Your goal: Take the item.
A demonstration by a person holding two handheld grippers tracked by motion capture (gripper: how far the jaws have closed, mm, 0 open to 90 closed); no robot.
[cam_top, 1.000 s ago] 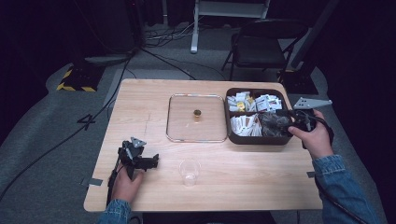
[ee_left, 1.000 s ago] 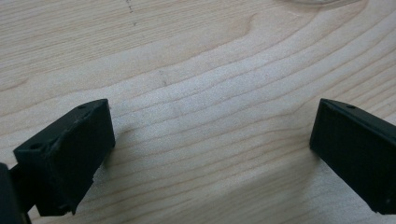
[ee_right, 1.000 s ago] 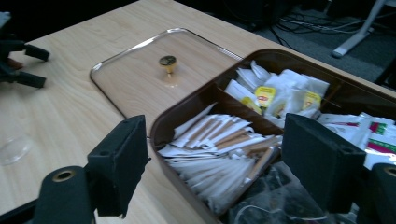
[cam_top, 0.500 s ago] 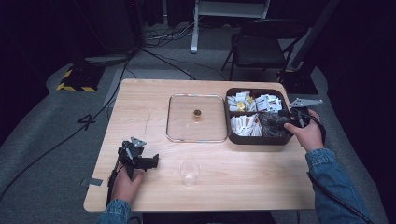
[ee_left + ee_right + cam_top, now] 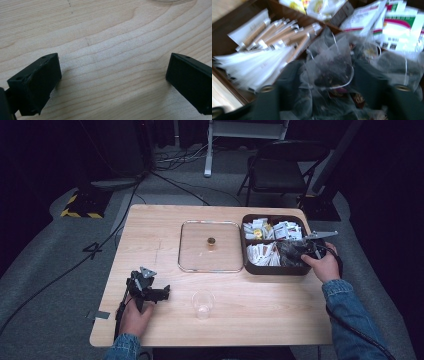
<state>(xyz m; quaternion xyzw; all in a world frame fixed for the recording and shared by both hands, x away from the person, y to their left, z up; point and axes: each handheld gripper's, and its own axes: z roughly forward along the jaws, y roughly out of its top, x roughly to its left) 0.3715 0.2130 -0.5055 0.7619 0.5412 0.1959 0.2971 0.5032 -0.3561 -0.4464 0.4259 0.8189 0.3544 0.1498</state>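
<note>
- Clear tea bags with dark leaves show between the right gripper jaws in the blurred right gripper view; jaws just been closing, grip unclear.
- High view: right gripper in dark box.
- Left gripper wide, over bare table.
- Nearby: glass lid, plastic cup, sachets.

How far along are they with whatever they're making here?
Early on. Done: the box's glass lid lies on the table beside it. In hand: the right gripper, jaws just closing, is down among the clear tea bags in the box. Left: the plastic cup looks empty.
</note>
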